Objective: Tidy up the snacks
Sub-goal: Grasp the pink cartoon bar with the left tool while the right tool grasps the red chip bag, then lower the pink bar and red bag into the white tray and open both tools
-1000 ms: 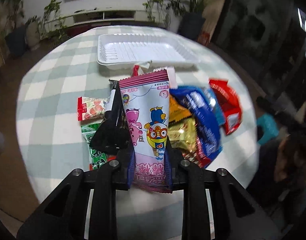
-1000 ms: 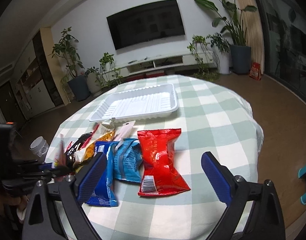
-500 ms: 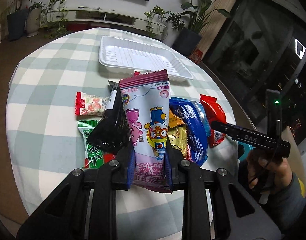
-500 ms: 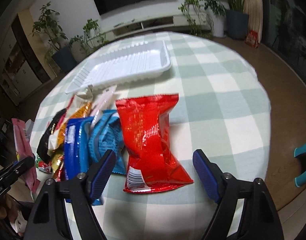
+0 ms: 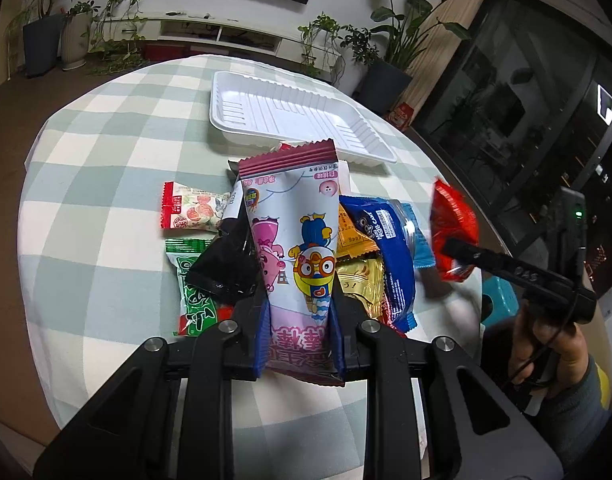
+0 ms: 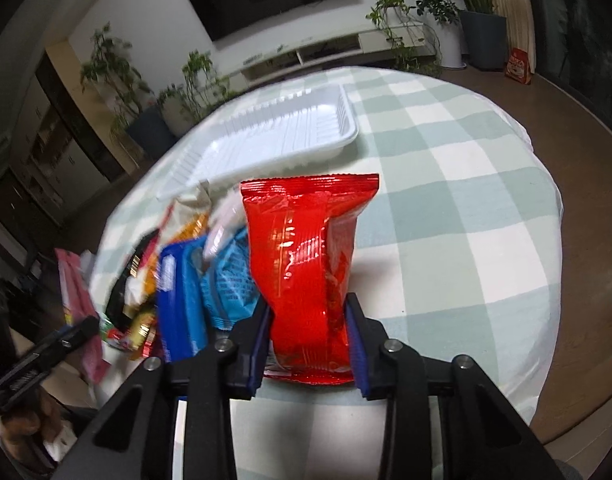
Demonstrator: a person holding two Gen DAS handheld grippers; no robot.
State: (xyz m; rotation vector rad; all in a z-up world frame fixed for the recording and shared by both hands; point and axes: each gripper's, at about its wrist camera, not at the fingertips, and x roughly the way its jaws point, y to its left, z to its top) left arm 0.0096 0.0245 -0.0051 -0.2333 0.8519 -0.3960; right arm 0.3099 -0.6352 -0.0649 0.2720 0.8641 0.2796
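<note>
My left gripper [image 5: 299, 336] is shut on the lower end of a pink and white cartoon snack bag [image 5: 294, 248], held upright above the pile. My right gripper [image 6: 309, 340] has its jaws closing on a red snack bag [image 6: 306, 248]; the blue pads press its sides and the foil crumples between them. In the left wrist view that red bag [image 5: 454, 228] sits tilted at the pile's right edge with the right gripper on it. An empty white tray [image 5: 290, 116] lies on the far side of the checked table [image 5: 106, 184]; the right wrist view shows the tray [image 6: 282, 132] too.
More snacks lie in a pile: blue packets [image 6: 182, 296], a gold packet [image 5: 362, 280], a black packet [image 5: 226, 268], a green packet [image 5: 194, 300] and a red-and-white candy packet [image 5: 190, 212]. A person's hand [image 5: 546, 340] holds the right gripper. Potted plants stand beyond the table.
The right gripper's jaws went from wide open to closing on the red bag, which now stands crumpled between them. The left gripper kept its hold on the cartoon bag.
</note>
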